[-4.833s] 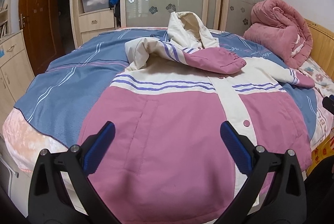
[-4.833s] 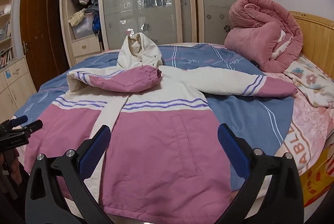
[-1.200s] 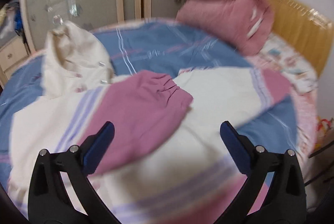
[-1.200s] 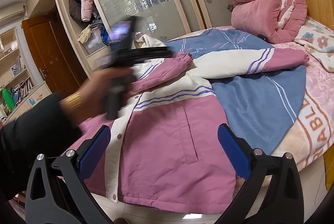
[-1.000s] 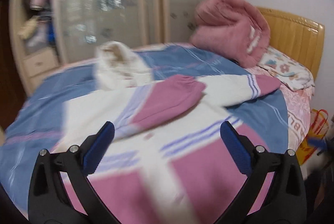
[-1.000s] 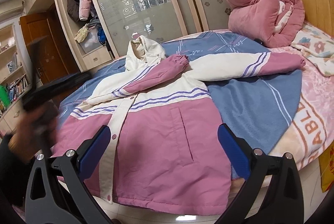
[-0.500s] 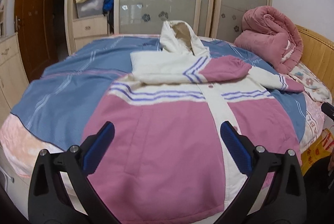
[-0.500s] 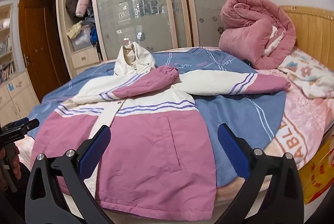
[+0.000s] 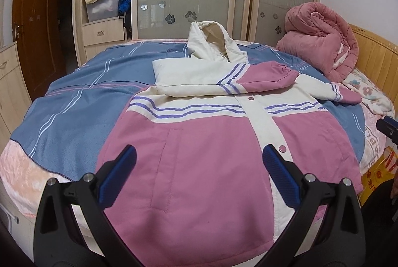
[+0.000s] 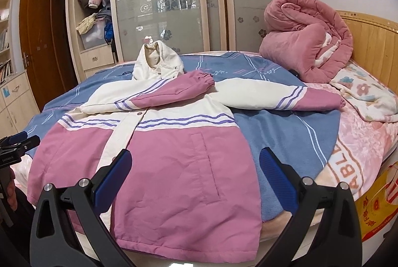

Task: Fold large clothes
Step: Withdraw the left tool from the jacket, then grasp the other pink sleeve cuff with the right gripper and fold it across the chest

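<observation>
Left wrist: left gripper [image 9: 197, 177] released, right gripper [image 10: 194, 175] released, both above near hem of padded pink-and-cream jacket [image 9: 211, 150] flat on blue blanket [image 9: 74, 107]; rolled fleecy quilt [image 9: 321, 40] far right.

Even, soft indoor light, sharp focus, strong fisheye bending and dark corners.

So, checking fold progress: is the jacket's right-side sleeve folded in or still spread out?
Spread out. That sleeve lies stretched sideways over the blue blanket, while the other sleeve is folded across the jacket's chest.
</observation>
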Demonstrator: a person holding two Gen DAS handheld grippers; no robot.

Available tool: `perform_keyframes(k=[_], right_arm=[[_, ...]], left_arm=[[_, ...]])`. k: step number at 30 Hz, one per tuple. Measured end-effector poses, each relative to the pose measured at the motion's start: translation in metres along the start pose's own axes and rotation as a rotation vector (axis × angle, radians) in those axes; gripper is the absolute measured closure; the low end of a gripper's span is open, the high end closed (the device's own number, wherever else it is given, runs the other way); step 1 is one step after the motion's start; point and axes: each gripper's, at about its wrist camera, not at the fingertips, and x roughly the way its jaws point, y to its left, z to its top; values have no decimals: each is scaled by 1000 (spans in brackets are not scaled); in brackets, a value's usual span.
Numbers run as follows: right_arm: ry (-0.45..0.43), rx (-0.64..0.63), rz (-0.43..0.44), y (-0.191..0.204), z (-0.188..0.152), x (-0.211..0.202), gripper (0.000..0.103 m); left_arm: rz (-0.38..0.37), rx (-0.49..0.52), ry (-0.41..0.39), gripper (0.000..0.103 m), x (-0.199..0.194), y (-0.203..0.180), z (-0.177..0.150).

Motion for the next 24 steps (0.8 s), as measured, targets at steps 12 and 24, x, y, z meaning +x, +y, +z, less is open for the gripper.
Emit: perform_keyframes(k=[12, 24], right_arm=[[13, 27, -21, 1, 2, 7, 1], [-20, 745, 52, -190, 36, 48, 1]], left_arm=[[-33, -8, -5, 2, -4, 5, 1], [-81, -16, -8, 2, -9, 10, -1]])
